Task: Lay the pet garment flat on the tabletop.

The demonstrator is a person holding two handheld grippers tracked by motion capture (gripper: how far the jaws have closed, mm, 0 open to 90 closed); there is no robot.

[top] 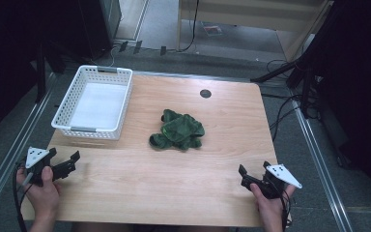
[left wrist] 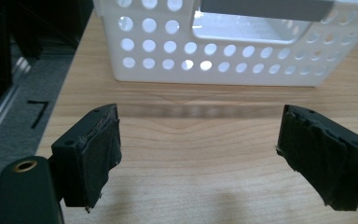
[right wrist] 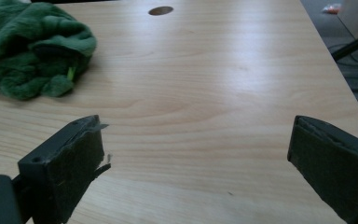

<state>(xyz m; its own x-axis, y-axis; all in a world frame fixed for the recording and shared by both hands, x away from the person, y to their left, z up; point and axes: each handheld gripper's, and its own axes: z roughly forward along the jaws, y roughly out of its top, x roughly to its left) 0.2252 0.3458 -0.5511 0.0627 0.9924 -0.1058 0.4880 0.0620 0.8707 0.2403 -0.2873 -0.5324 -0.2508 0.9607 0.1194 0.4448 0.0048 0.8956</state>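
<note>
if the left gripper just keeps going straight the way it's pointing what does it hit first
Most likely the white basket: in the left gripper view its perforated near wall stands straight ahead of the open left gripper, with bare table between. How far off is unclear.

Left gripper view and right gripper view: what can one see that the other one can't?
The left gripper view has the white basket with round holes in its wall, standing just ahead of the left gripper, plus a strip of grey floor beside the table. The right gripper view has the crumpled green cloth at its upper left, ahead of the right gripper, and a dark round hole in the tabletop farther off. Both share the wooden table and a pair of black jaws standing wide apart with nothing between them.
</note>
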